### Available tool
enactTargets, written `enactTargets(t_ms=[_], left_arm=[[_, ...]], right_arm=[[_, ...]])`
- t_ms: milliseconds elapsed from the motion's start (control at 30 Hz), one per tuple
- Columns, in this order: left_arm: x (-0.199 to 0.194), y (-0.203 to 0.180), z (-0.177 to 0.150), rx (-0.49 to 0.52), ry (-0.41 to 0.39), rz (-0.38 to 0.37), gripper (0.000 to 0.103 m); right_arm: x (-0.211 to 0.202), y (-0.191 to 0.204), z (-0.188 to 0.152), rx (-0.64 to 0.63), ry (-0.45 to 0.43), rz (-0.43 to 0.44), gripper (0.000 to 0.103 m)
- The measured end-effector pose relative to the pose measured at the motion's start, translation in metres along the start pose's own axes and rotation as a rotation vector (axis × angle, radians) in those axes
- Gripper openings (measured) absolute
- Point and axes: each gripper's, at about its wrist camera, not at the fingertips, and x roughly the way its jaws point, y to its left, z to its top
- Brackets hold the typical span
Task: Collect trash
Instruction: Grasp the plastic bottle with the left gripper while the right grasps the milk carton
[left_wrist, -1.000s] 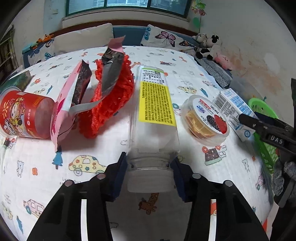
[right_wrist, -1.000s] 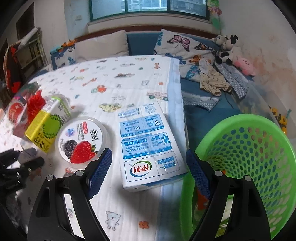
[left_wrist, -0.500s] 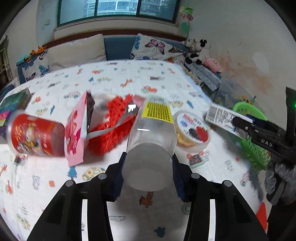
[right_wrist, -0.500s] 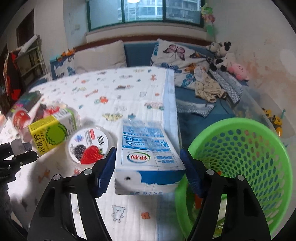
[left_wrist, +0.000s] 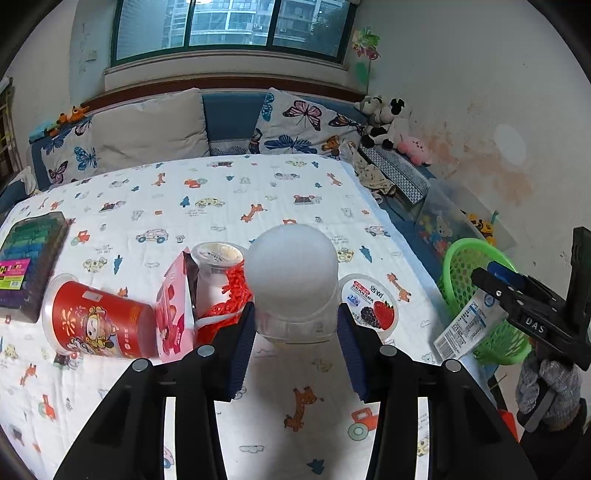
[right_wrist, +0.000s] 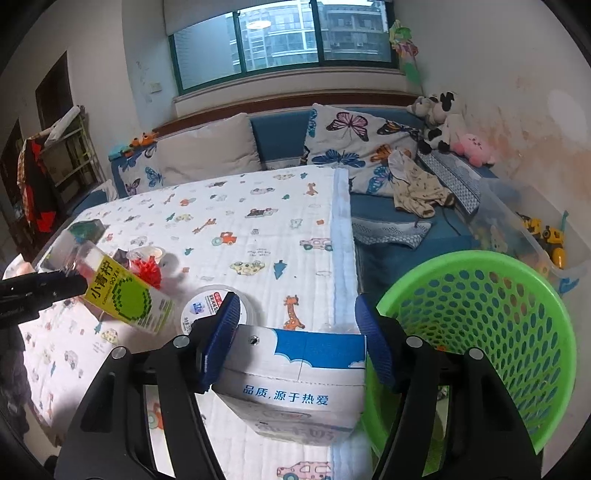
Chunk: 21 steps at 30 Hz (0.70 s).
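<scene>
Small bedroom: window at the back, blue daybed with butterfly pillows (left_wrist: 299, 125), plush toys in the corner. Table (left_wrist: 236, 192) is covered with a white cartoon-print cloth.

Left gripper (left_wrist: 295, 328) is clamped on a clear plastic bottle (left_wrist: 293, 273); pads press both sides near the cap end, and the bottle's base points up at the camera, clear of the cloth. From the right wrist view the same bottle (right_wrist: 122, 291) shows a yellow-green label and hangs tilted above the table.

Right gripper (right_wrist: 295, 339) has its jaws closing, with a blue-and-white milk carton (right_wrist: 295, 373) between them. Both pads touch its sides and the carton is lifted off the cloth, just beside the green mesh basket (right_wrist: 491, 332). That basket sits off the right edge of the table, lower than the tabletop.

Trash on the table:
- red printed cup (left_wrist: 99, 321) on its side, left
- pink snack wrapper (left_wrist: 173, 314) touching it
- red netting (left_wrist: 232, 295) behind the wrapper
- white tub (left_wrist: 218, 258) further back
- fruit-picture lidded cup (left_wrist: 369, 302) just right of the left gripper

Dark box (left_wrist: 26, 266) at the far left edge.
</scene>
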Motion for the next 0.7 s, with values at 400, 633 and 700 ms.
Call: enactTargets(t_ms=[400, 633, 700], left_arm=[[-0.011, -0.013, 0.005, 0.030, -0.002, -0.035, 0.043], [-0.023, -0.032, 0.017, 0.074, -0.020, -0.073, 0.043], [-0.025, -0.040, 0.022, 0.093, -0.021, -0.086, 0.043]], right_arm=[[-0.007, -0.002, -0.011, 0.012, 0.001, 0.000, 0.064], [-0.026, -0.010, 0.003, 0.022, -0.039, -0.010, 0.064], [-0.036, -0.017, 0.008, 0.027, -0.062, -0.032, 0.064]])
